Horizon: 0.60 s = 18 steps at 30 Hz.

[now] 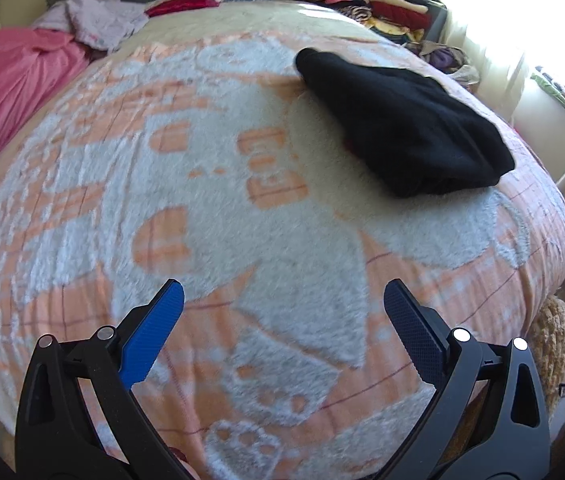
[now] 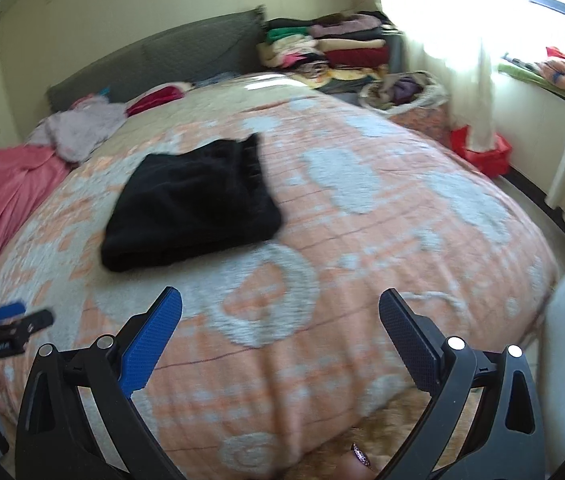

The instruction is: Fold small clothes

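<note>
Nearest the cameras, both grippers are hovering over the bed with nothing between their blue pads. The left gripper is holding its jaws spread wide and empty above the orange and white blanket. The right gripper is doing the same, jaws fully apart and gripping nothing; in its view the left gripper is showing at the left edge, low over the blanket.

Farther out, a folded black garment is lying flat on the blanket, well apart from both grippers; in the right wrist view the garment is sitting left of centre.

Beyond it, a pink cloth is spreading along the bed's left side, with a crumpled lilac garment beside it near the grey headboard. At the far right corner, 1 tall stack of folded clothes is standing by the bright window.
</note>
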Each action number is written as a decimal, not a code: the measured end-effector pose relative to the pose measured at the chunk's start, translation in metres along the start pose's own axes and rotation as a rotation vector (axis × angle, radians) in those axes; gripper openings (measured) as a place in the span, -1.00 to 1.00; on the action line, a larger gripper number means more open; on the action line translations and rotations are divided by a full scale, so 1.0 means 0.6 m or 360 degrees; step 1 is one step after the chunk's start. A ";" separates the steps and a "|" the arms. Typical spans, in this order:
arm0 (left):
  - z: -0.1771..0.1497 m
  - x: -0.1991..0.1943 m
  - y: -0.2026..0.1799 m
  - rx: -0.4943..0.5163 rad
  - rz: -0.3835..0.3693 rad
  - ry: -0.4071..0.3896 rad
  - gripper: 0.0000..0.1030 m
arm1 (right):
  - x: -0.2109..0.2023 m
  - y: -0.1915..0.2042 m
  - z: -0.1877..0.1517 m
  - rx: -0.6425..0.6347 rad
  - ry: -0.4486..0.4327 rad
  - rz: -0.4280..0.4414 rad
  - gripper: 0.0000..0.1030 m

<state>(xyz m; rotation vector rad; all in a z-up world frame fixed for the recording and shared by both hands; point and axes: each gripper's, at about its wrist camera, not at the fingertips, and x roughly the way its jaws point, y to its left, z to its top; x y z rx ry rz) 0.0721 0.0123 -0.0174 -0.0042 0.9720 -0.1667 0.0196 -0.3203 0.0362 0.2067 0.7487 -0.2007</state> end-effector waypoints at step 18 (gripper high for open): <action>0.054 0.010 0.682 -0.1068 0.0913 0.0063 0.83 | 0.022 -0.765 -0.089 0.1127 0.0252 -0.1361 0.92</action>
